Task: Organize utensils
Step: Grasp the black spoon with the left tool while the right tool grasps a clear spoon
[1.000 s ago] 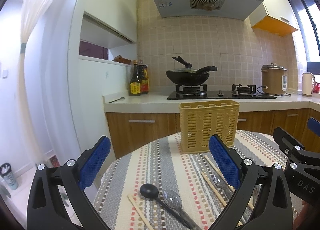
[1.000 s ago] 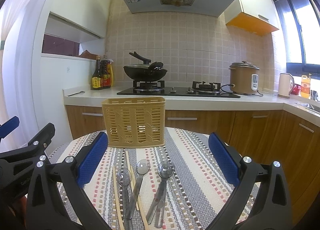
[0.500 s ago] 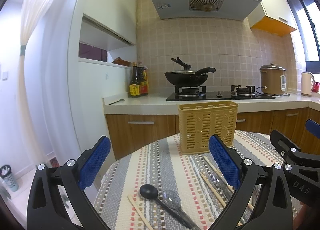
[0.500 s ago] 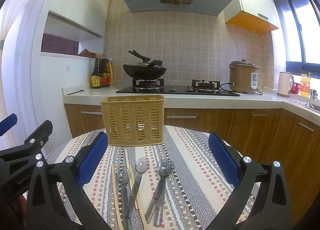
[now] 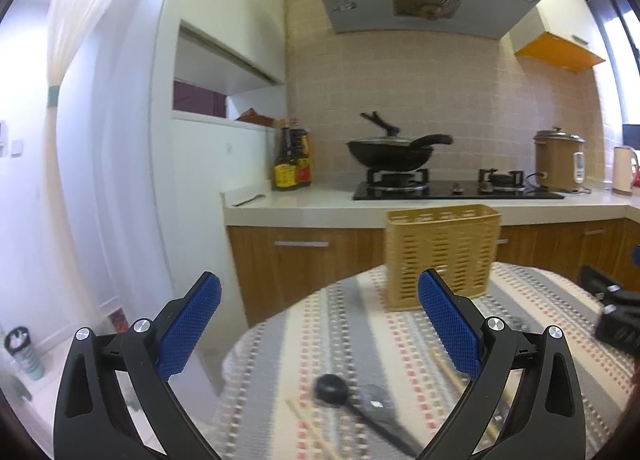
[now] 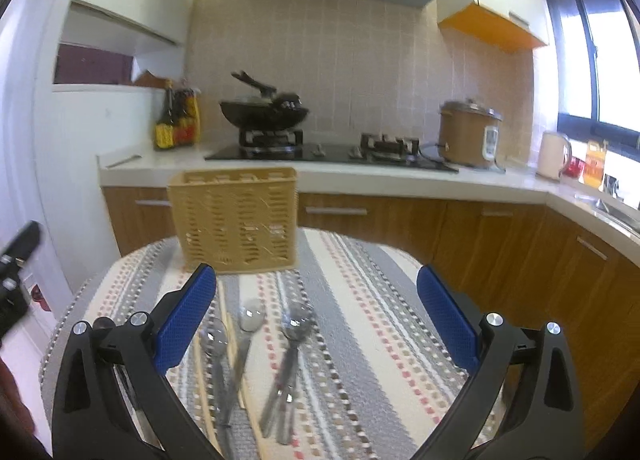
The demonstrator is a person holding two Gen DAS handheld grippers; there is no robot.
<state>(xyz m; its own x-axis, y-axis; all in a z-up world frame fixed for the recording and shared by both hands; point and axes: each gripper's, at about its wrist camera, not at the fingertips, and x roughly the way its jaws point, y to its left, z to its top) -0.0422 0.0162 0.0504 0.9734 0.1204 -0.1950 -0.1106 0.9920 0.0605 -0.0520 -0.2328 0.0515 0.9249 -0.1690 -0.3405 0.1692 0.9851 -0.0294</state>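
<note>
Both our left tongs and right tongs hang spread and empty above the surface. The spoons lie at six o'clock of the basket. Because they overlap, we risk pinching two at once.

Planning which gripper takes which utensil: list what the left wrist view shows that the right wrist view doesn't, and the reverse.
Only the left wrist view: the black ladle near the table's left edge, and a grey cup on the floor.

Only the right wrist view: the metal spoons in front of the right gripper, and the sink corner.

Both: the yellow utensil basket, striped tablecloth, wok, rice cooker, chopsticks. The left gripper is open, as is the right.
</note>
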